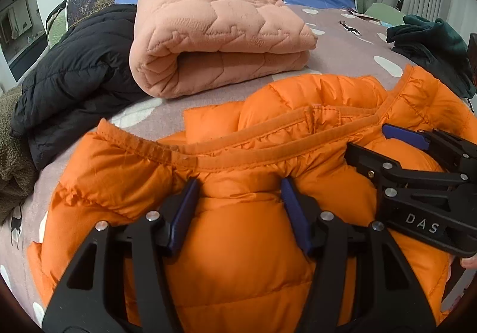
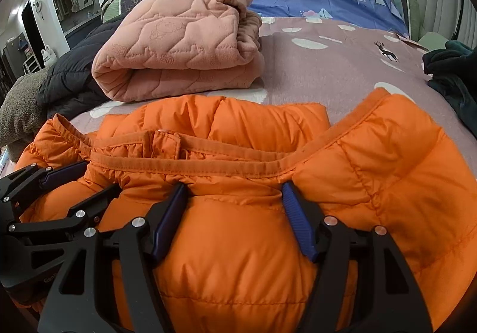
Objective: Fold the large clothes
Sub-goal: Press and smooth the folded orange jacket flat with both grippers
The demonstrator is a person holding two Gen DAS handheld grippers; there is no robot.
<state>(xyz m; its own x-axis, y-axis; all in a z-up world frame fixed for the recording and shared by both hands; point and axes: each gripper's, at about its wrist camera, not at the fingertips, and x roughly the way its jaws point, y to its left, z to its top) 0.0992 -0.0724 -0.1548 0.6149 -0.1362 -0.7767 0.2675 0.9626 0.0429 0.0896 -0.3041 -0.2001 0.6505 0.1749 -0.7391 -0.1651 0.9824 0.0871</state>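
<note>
Orange puffer jacket (image 1: 238,154) lies on the bed sheet (image 1: 342,44), nearest the cameras, its bound edge facing the far side. Bare sheet beyond jacket on the right side; far-left of jacket sits 1 folded pink blanket (image 1: 214,32), further left 1 black jacket (image 1: 74,71), far right of jacket 1 dark green garment (image 1: 432,47) (at bed edge).

2 grippers, both on the jacket, side by side. Left gripper (image 1: 238,208): fingers apart, a puffed panel of jacket bulging between the pads, pressed in on both sides. Right gripper (image 2: 235,214): same, fingers wide, jacket panel wedged between.
</note>
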